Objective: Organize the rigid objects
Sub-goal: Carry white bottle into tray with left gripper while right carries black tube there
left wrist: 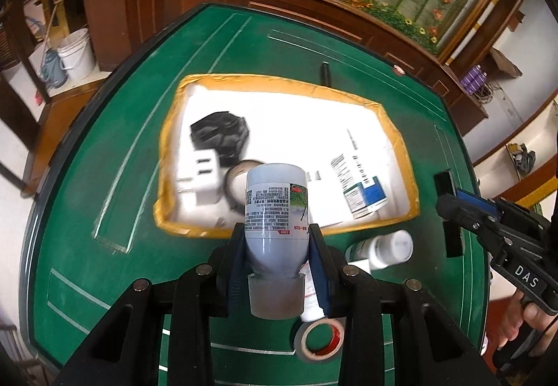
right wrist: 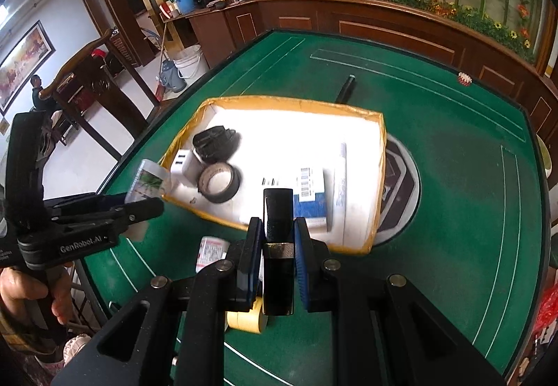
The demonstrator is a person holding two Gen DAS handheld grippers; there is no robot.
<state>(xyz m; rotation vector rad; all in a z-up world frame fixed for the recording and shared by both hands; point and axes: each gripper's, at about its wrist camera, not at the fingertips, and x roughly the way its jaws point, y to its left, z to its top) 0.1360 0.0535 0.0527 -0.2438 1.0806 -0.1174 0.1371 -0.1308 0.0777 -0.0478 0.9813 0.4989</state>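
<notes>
Nearest in the left wrist view: left gripper closed on a grey plastic bottle, pads pressing both sides of the body, cap end toward the camera and flat bottom pointing away. Carried above the green table, just before the near rim of the box. Nearest in the right wrist view: right gripper clamped almost fully together on a slim black rectangular object with a metal band across its middle; probably a lighter or small device, exact kind not clear.

Step in hand, judged from this: both items lifted and on the way to the yellow-edged box. Next move calls for bringing each one over free white floor inside the box, lowering, then opening the jaws; for the bottle, the space between the black tape roll and the blue-and-white carton looks most free.

Still lying on the table near the grippers: a white bottle, a red-and-white tape roll, a yellow tape roll.

Farther, inside the box: a white charger and a black hexagonal object. Behind the box, a dark pen-like stick.

Hard to make out: box floor overexposed, so flat white items in it are unclear; small print on labels not readable; things under both grippers partly hidden.
</notes>
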